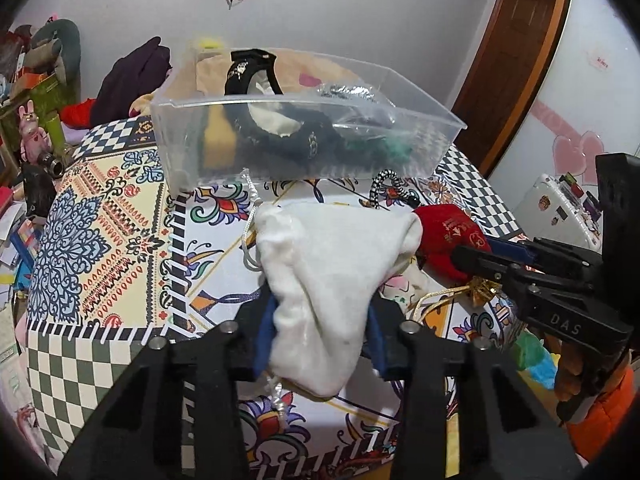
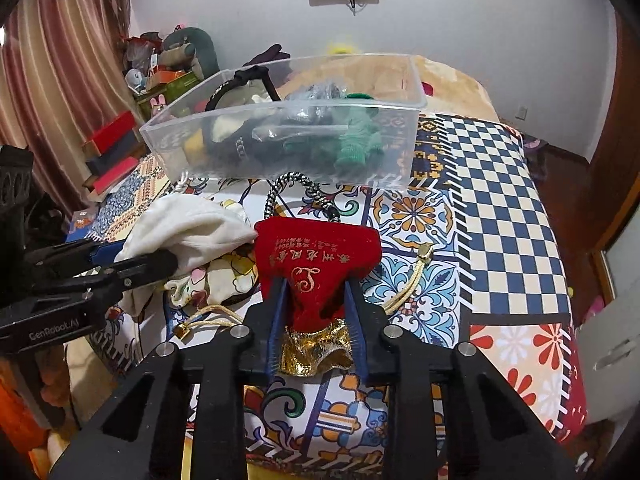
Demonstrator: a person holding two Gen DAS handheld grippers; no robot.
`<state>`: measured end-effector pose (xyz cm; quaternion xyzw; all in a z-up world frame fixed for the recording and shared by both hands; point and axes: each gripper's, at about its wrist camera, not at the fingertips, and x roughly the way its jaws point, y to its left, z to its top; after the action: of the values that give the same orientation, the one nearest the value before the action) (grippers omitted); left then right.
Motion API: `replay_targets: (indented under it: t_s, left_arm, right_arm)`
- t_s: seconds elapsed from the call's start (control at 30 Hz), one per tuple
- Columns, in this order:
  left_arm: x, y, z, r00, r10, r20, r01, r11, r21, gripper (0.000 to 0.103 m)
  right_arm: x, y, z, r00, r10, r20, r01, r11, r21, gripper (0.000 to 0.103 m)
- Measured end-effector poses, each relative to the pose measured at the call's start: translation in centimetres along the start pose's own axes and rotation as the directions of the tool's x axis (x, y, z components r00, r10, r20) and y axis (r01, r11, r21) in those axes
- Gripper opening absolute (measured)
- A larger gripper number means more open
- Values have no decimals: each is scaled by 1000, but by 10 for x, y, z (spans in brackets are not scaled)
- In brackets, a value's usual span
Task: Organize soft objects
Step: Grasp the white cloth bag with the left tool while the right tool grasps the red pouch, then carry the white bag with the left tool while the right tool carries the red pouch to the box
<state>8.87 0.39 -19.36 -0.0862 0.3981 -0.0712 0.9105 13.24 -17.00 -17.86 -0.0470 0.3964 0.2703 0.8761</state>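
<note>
My left tool (image 1: 320, 316) clenches the white pouch (image 1: 332, 276) above the bed (image 1: 100, 240); my right tool (image 2: 316, 300) grips the red pouch (image 2: 316, 256). Only the right view shows its gold hem and the green knit item (image 2: 358, 136) in the clear bin (image 2: 280, 148).

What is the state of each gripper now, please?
Left gripper: closed on the white cloth drawstring pouch.
Right gripper: closed on the red velvet pouch with gold trim.
</note>
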Motion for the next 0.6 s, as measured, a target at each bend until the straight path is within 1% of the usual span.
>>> replay_targets:
  t_s: [0.07,0.17,0.4,0.6]
  left_arm:
    - [-4,1,1,1000,2,8,-2,1000,-1,33]
    - [-12,4,5,1000,-2,26,2,1000,-7,31]
    - [-37,5,26,994,-14,106,15,1000,-9,30]
    - [-54,2,51,982,-6,187,3,1000,13,30]
  right_arm:
    - [-5,-1,1,1000,4,10,-4,1000,3,23]
    - [-13,0,6,999,6,33,-6,1000,5,23]
    - [-33,3,18,995,7,95,-7,1000,0,23]
    - [-47,11,39,987,10,162,-6,1000,-22,23]
